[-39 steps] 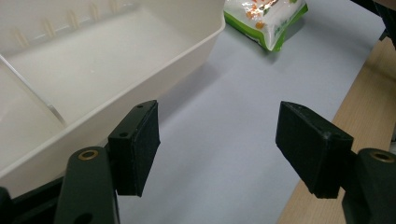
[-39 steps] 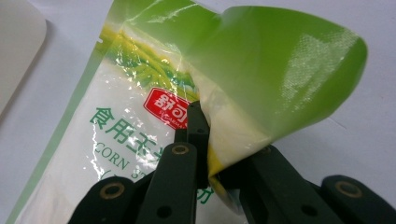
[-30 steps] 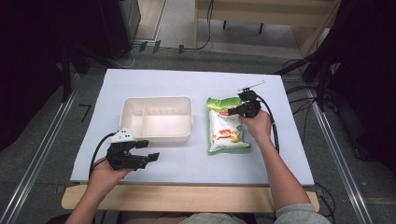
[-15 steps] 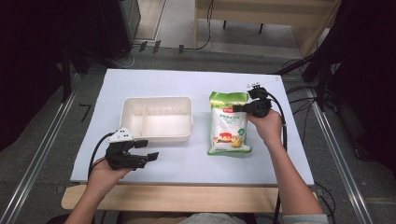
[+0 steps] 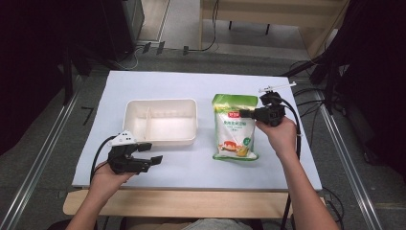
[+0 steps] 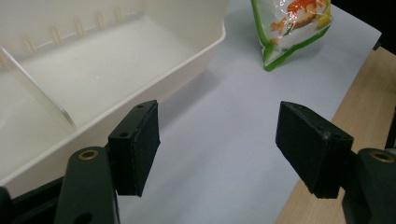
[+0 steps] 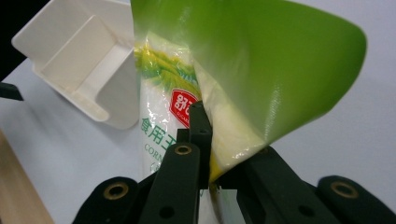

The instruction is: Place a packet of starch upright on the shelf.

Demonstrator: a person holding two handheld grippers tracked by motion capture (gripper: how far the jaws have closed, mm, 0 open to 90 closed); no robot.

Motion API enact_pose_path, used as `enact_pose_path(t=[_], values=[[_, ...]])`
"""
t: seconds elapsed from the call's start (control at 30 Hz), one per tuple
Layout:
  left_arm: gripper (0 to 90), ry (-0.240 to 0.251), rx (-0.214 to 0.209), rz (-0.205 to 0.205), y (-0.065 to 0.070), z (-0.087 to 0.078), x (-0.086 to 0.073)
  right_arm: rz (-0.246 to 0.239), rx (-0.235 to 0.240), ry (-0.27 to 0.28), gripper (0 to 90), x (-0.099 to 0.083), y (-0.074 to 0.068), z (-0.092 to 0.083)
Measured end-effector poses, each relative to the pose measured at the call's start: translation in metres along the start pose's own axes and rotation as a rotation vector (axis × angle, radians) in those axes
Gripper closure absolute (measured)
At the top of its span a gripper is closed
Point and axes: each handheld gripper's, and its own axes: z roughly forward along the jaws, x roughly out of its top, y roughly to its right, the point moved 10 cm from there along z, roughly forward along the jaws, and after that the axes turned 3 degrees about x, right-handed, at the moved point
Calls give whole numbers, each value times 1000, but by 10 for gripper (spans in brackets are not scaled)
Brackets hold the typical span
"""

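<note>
A green and white snack bag (image 5: 234,129) hangs tilted over the white sheet, right of the cream divided tray (image 5: 160,102). My right gripper (image 5: 245,114) is shut on the bag's right edge near its top; in the right gripper view the bag (image 7: 261,60) folds over the closed jaws of the gripper (image 7: 205,135), with the tray (image 7: 79,70) beyond. My left gripper (image 5: 152,153) stands open near the tray's front left corner. In the left gripper view its jaws (image 6: 217,144) are wide apart over bare sheet, beside the tray (image 6: 116,70), with the bag's bottom (image 6: 292,23) farther off.
The white sheet (image 5: 191,163) covers the table, with a wooden front edge (image 5: 191,203) beyond it. Cables (image 5: 306,91) lie off the right side. Metal rails (image 5: 43,158) run along both sides of the table.
The right gripper has risen and shifted right with the bag in it, so the bag's top is lifted off the sheet. The left gripper has stayed put.
</note>
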Motion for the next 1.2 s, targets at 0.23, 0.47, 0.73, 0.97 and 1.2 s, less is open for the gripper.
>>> enact_pose_path(t=[0.23,0.47,0.73,0.97,1.2], values=[[312,4,-4,1,0,0,2,-33,25,21,894,3,-19,-15],[312,-3,-3,6,0,2,2,-101,20,47,895,15,-42,-31],[311,6,-3,-9,-3,3,3,-125,-19,89,895,33,-46,-49],[311,-3,-9,-4,-1,5,3,-153,-12,95,895,60,-57,-62],[312,12,-15,-11,-1,4,4,-189,-7,107,895,92,-74,-71]])
